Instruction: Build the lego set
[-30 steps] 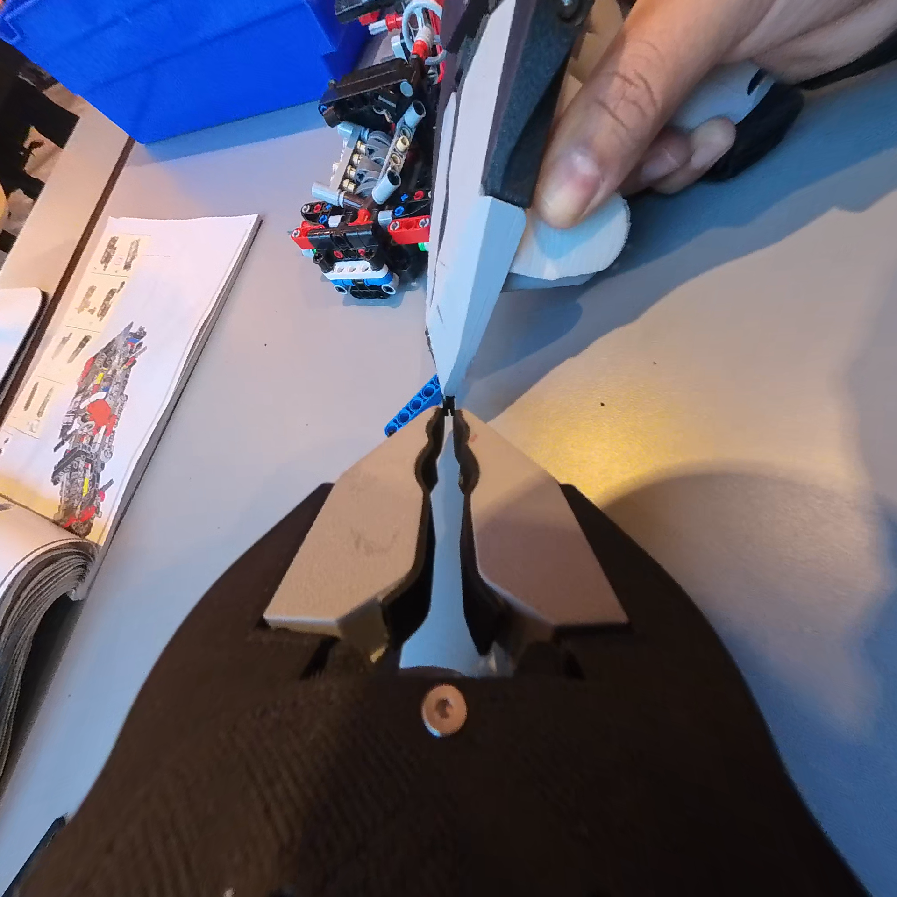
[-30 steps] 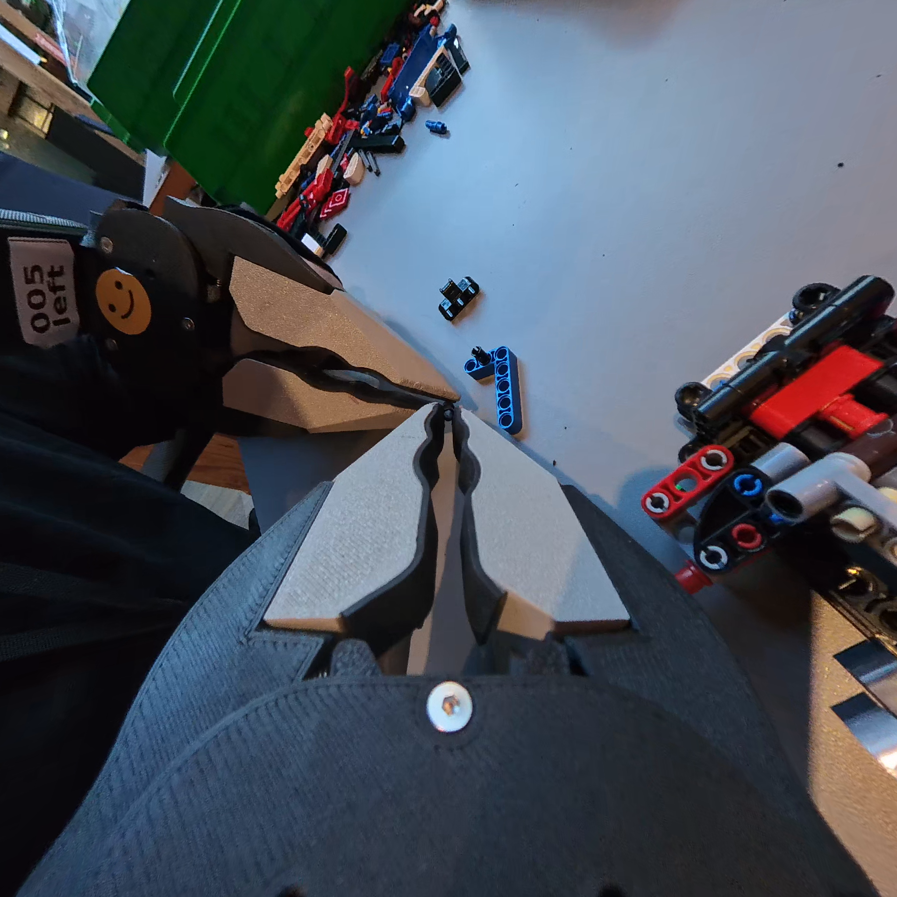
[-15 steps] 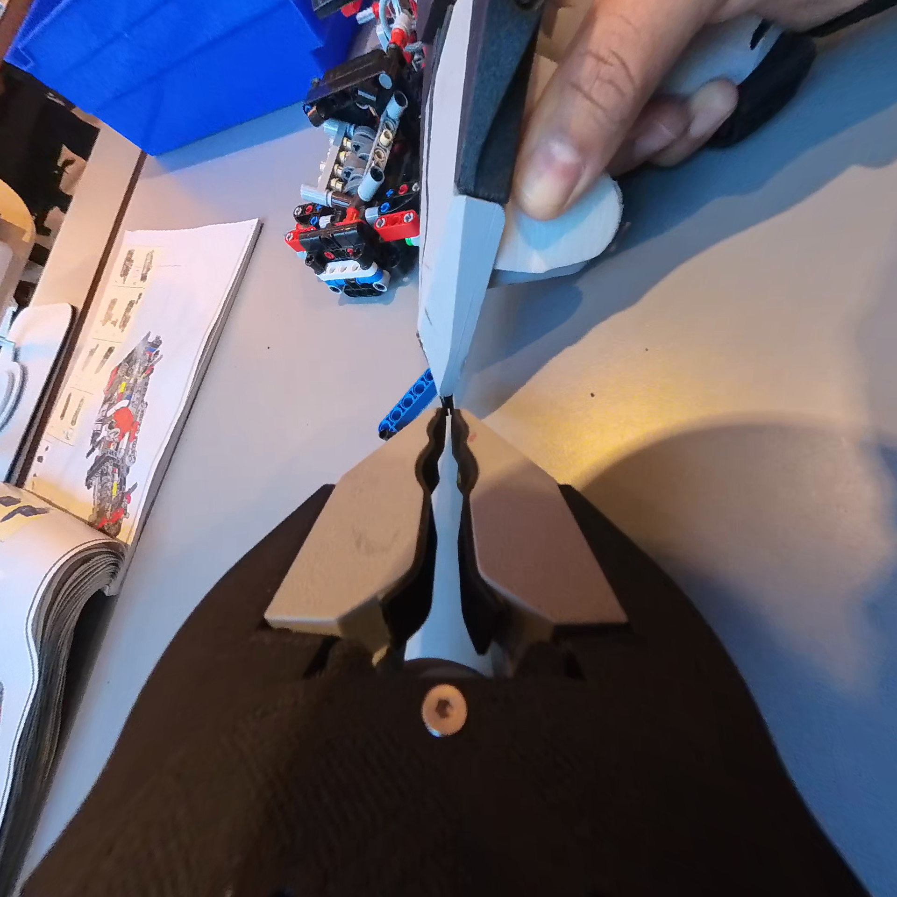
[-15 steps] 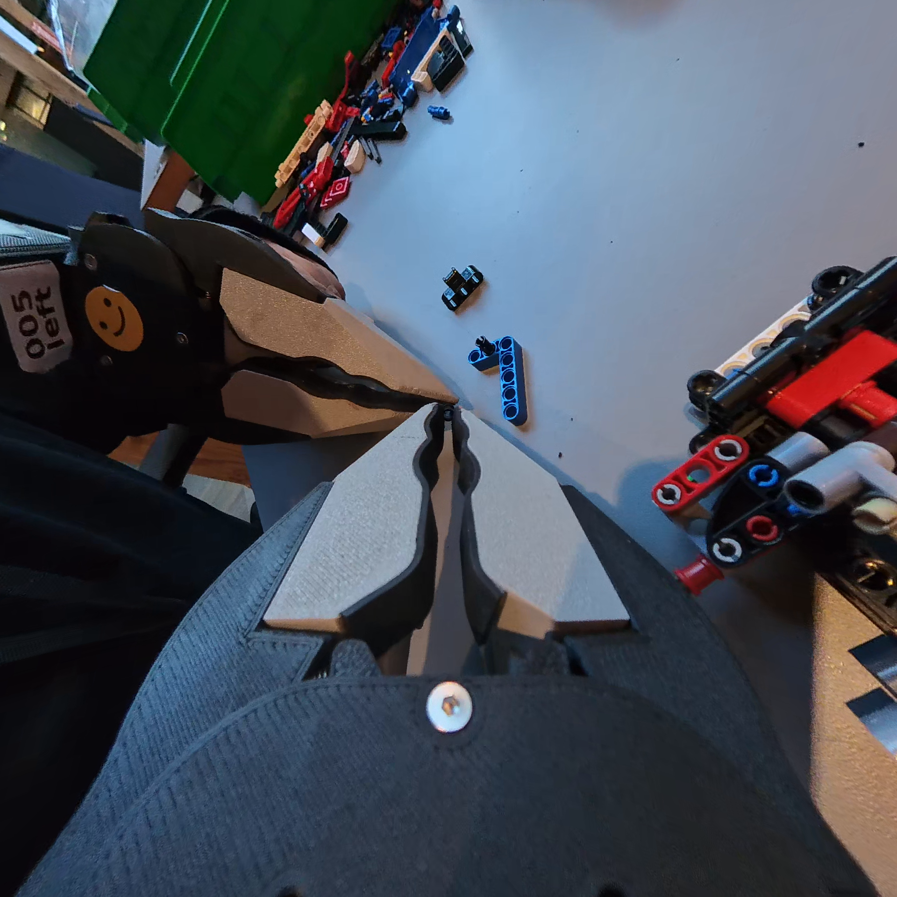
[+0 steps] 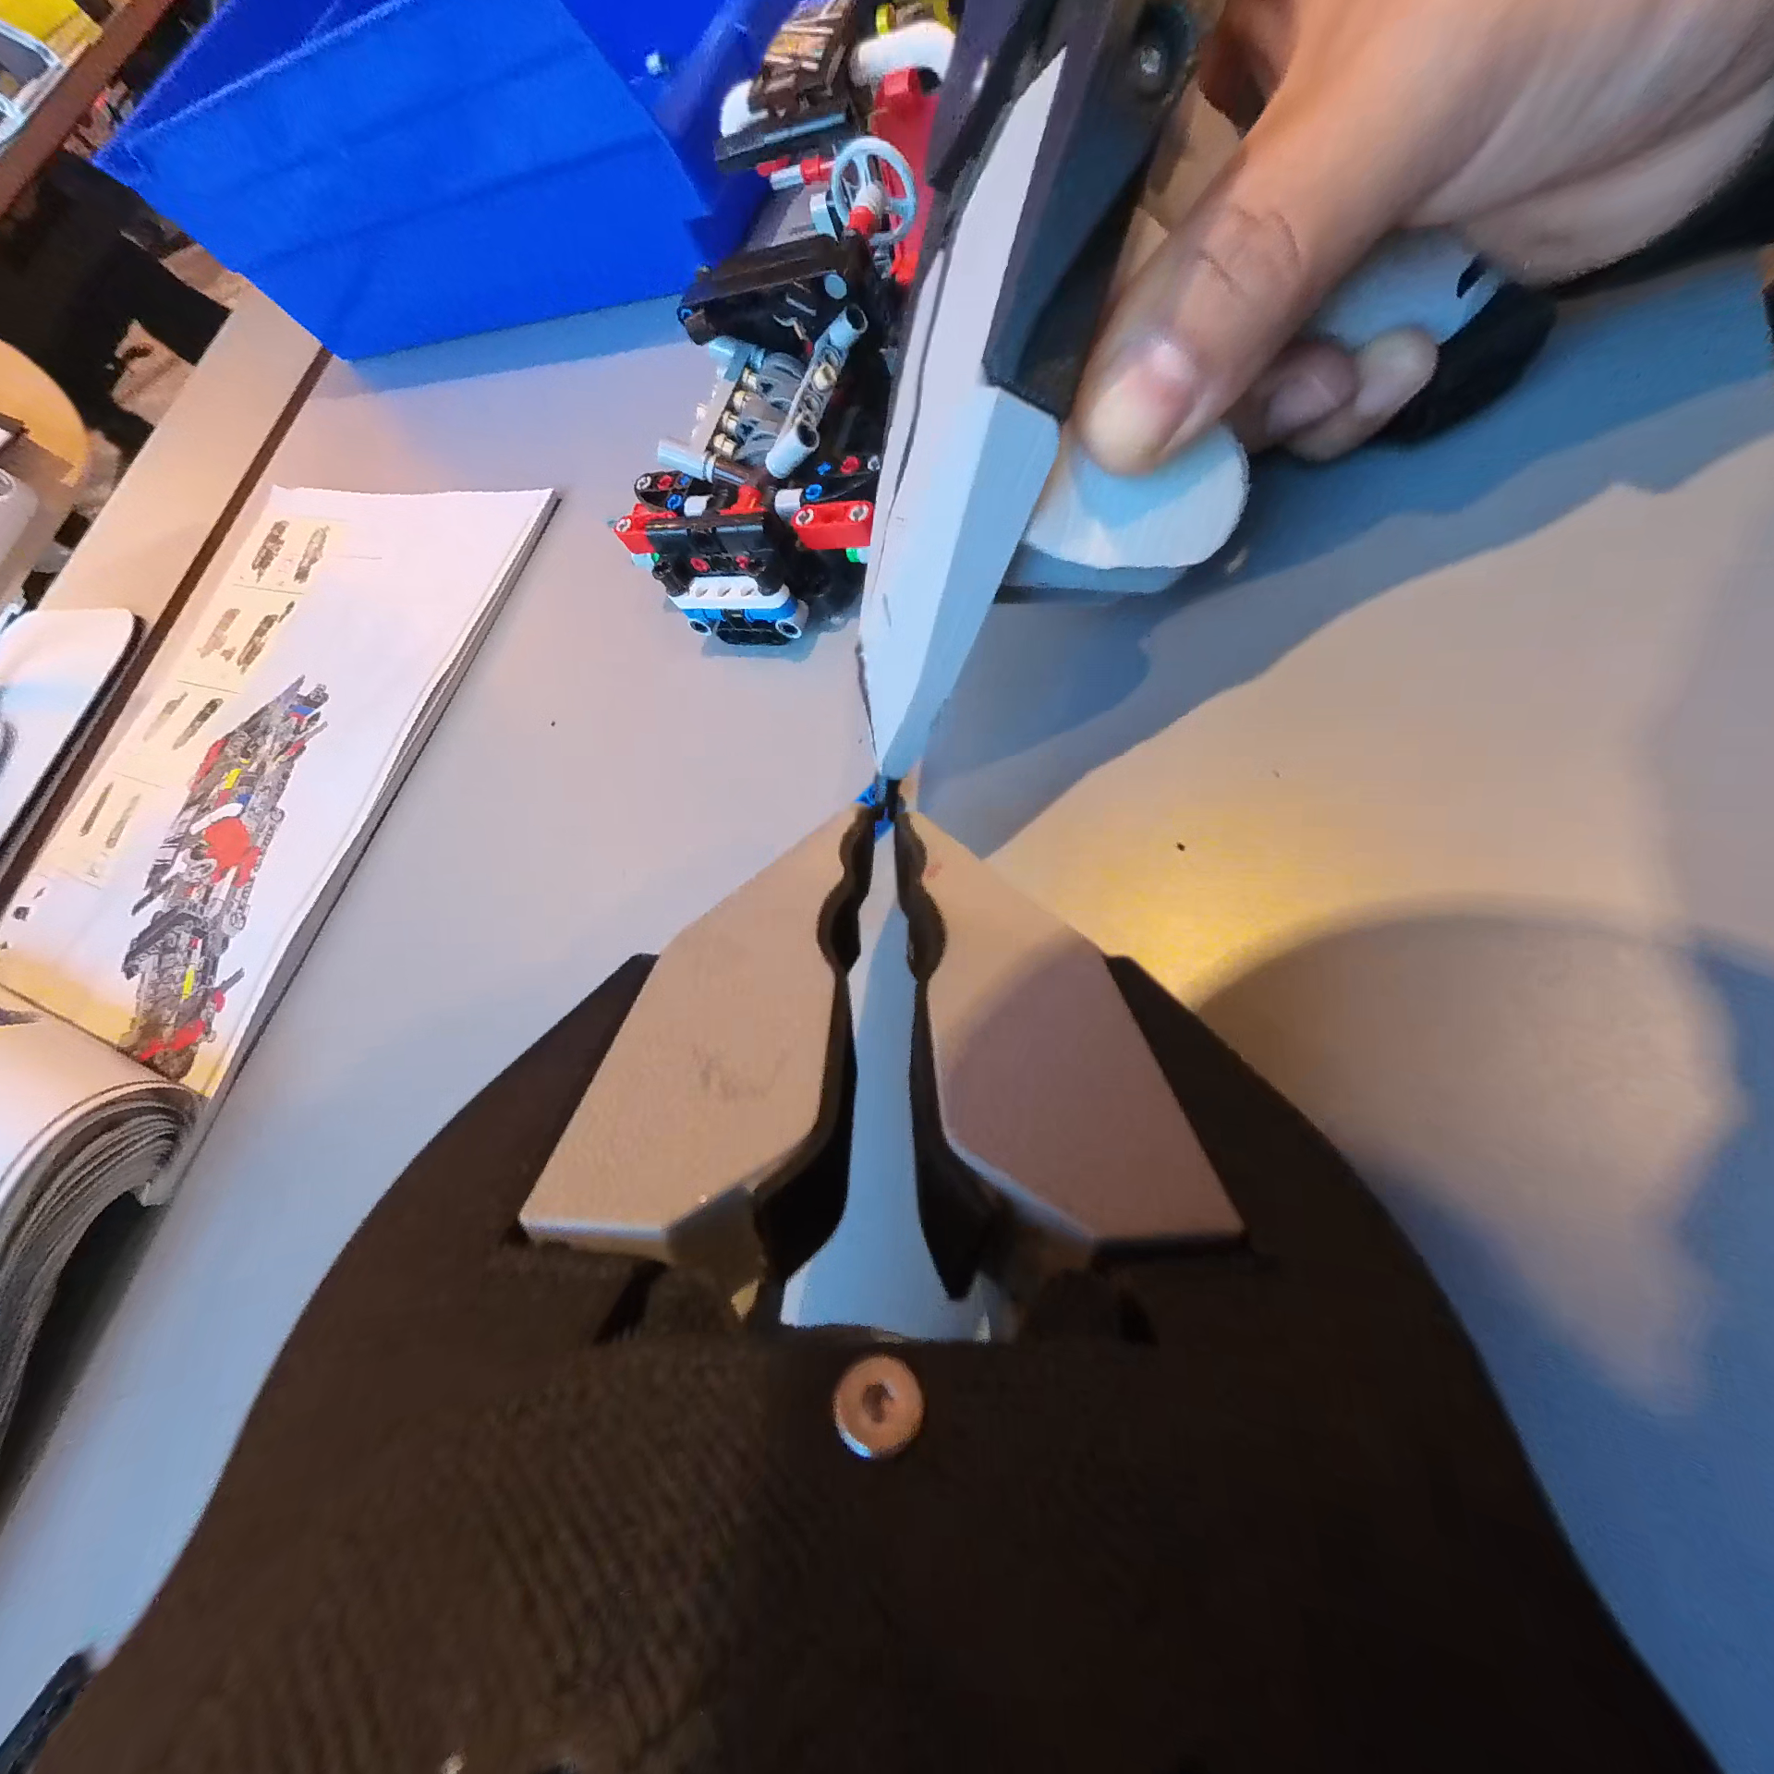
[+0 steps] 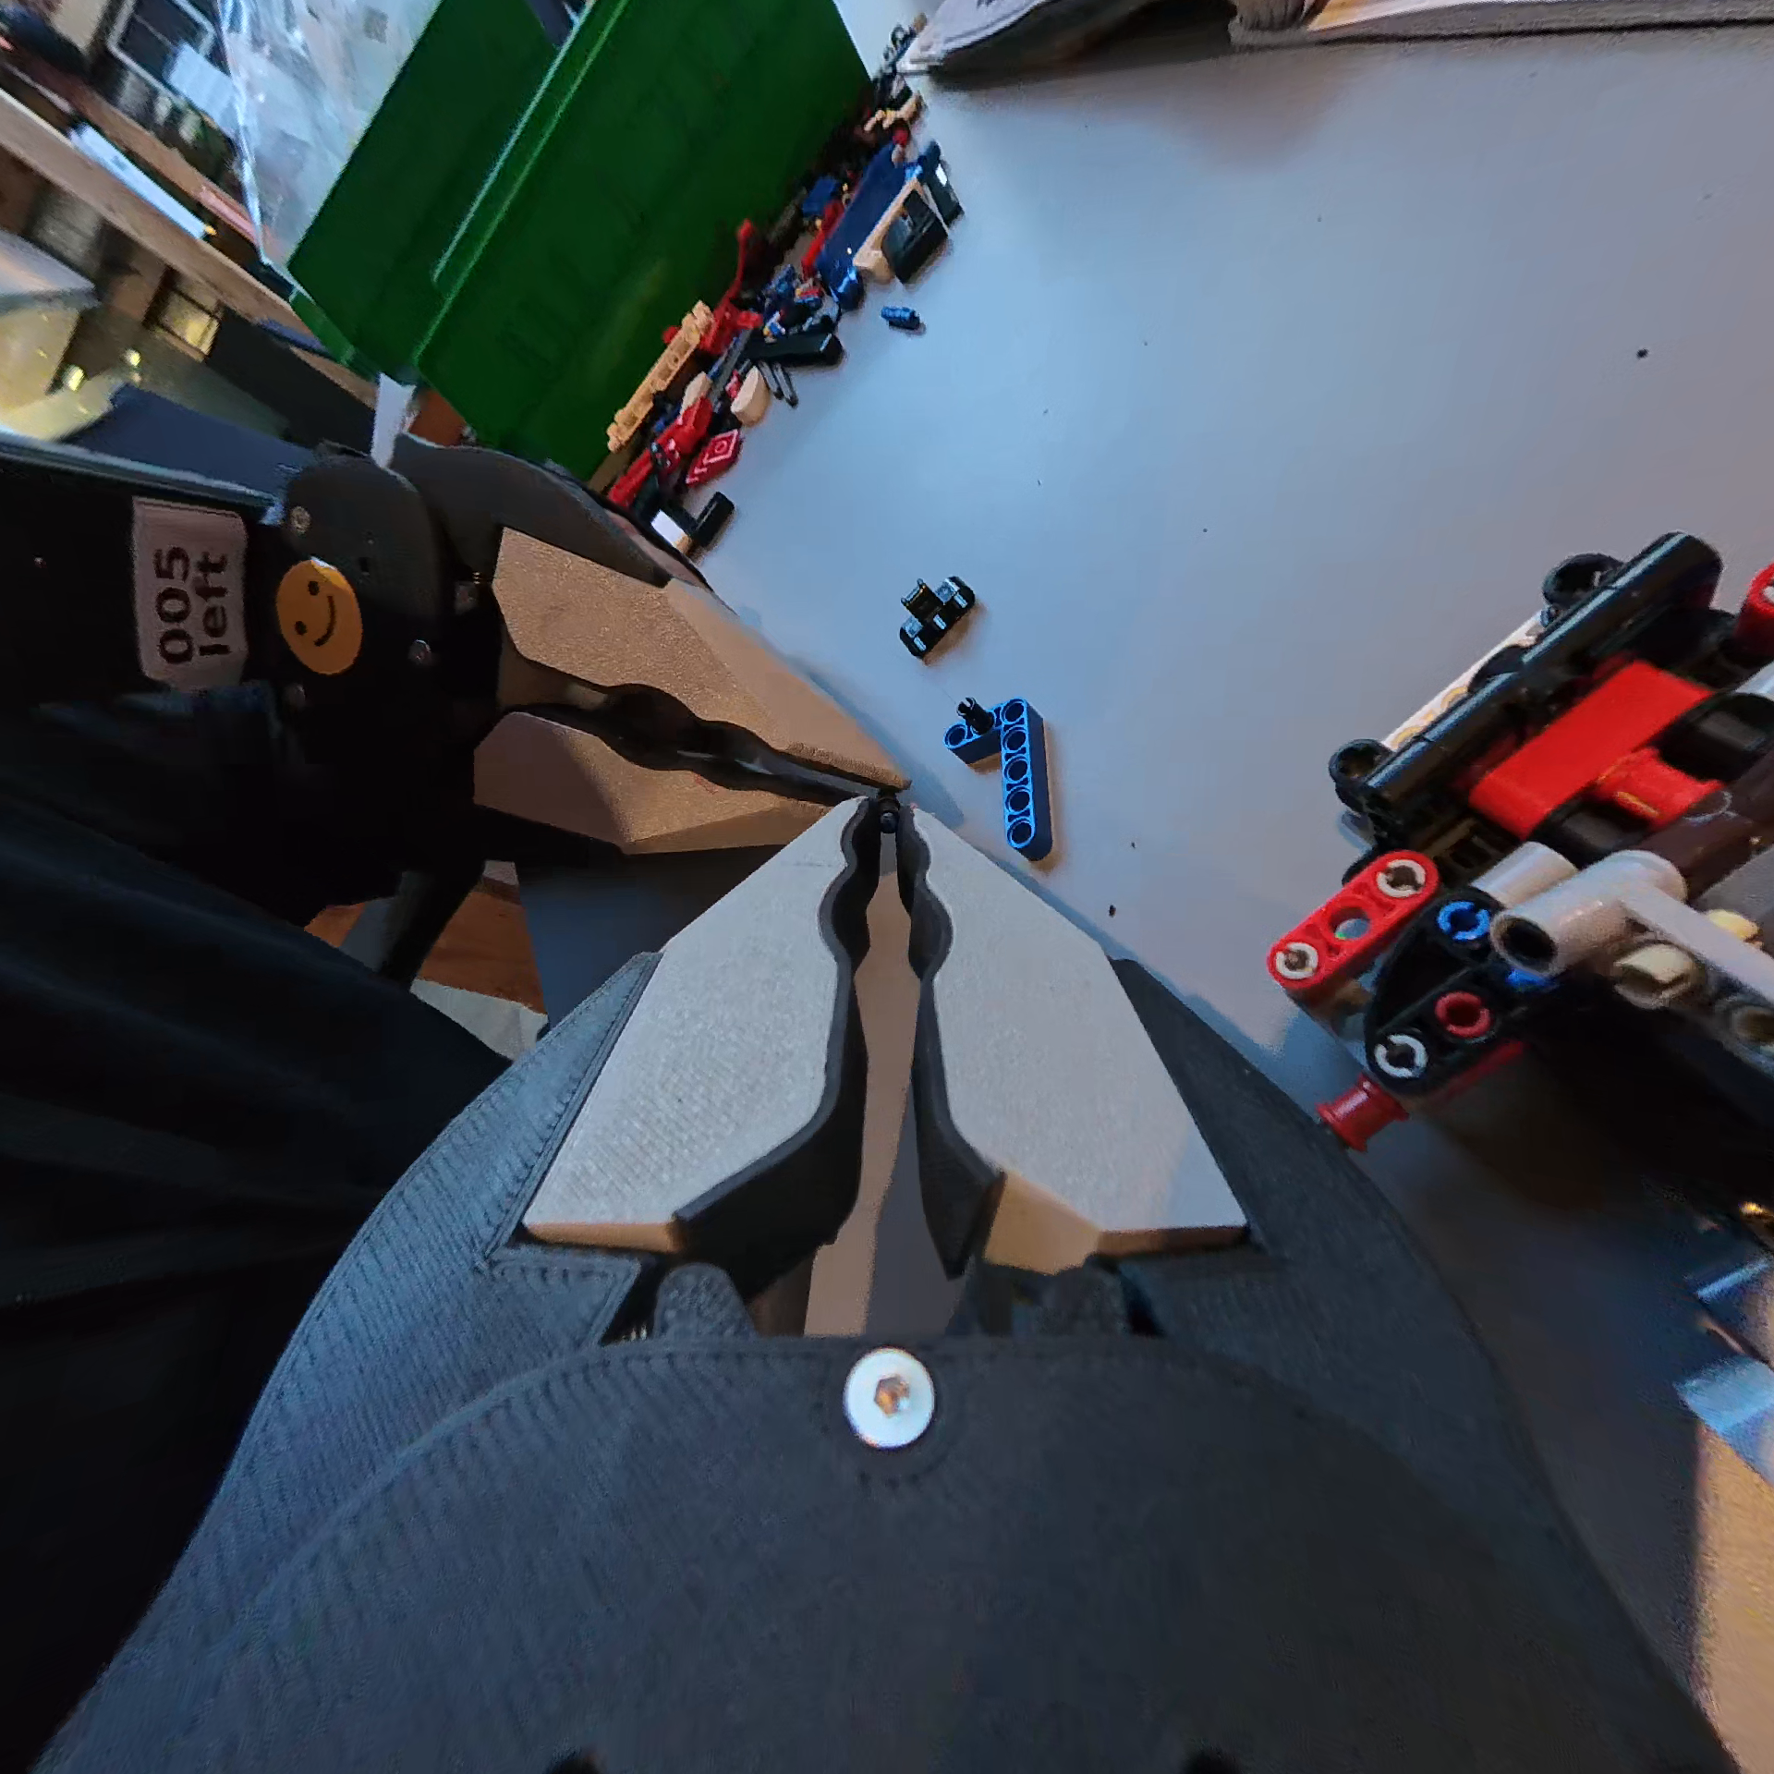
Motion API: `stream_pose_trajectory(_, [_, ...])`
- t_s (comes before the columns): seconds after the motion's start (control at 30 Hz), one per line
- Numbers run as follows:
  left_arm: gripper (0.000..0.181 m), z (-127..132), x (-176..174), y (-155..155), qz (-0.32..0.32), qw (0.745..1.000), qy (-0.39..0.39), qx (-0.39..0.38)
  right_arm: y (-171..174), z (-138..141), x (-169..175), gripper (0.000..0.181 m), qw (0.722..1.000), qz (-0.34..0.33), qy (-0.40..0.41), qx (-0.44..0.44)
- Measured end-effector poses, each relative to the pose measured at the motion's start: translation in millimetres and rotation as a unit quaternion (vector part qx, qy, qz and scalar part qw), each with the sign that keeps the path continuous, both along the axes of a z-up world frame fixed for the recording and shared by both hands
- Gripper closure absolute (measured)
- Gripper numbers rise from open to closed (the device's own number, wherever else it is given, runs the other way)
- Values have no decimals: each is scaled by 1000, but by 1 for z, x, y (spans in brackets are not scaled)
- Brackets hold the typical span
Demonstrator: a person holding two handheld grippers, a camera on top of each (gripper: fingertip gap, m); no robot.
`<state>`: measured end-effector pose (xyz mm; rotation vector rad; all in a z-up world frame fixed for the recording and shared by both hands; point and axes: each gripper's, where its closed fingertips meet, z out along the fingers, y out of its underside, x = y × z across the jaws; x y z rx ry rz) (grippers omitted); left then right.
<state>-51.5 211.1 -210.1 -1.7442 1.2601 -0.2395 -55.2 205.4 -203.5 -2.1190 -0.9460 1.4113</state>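
My left gripper [image 5: 883, 827] and my right gripper [image 6: 888, 837] meet tip to tip above the grey table [image 5: 595, 768]. Both are shut, and a small black pin [image 6: 888, 816] sits pinched where the tips meet. The right gripper [image 5: 891, 763] comes down from above in the left wrist view, held by a hand [image 5: 1392, 192]. The left gripper [image 6: 878, 792] comes in from the left in the right wrist view. A blue L-shaped beam [image 6: 1018, 778] with a black pin in it lies on the table just past the tips. The part-built model [image 5: 758, 480] stands behind it, and it also shows in the right wrist view [image 6: 1584, 816].
An open instruction booklet [image 5: 288, 720] lies to the left. A blue bin [image 5: 432, 173] stands behind the model. A green bin [image 6: 576, 211] and a pile of loose parts [image 6: 768, 365] are at the table's far side. A small black connector [image 6: 936, 614] lies near the blue beam. My left and right fingertips are right by each other. About 7 cm separates my left fingertips from the small black connector [image 6: 936, 614].
Both grippers stay shut and tip to tip. They have shifted together, so the blue beam is now almost hidden behind the tips in the left wrist view.
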Motion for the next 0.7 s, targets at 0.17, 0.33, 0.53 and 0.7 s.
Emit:
stream_pose_trajectory(0.17, [176,3,-1,3,9,1000,-3,15,1,2,0,181,1000,-6,9,-2])
stream_pose_trajectory(0.33, [177,4,1,2,3,1000,-5,21,-1,8,-4,181,1000,-5,29,-9])
stream_pose_trajectory(0.53, [179,3,0,3,6,1000,-1,22,0,6,-6,181,1000,-2,20,4])
stream_pose_trajectory(0.7, [180,8,0,5,10,999,-8,36,-1,13,-4,176,999,-1,36,20])
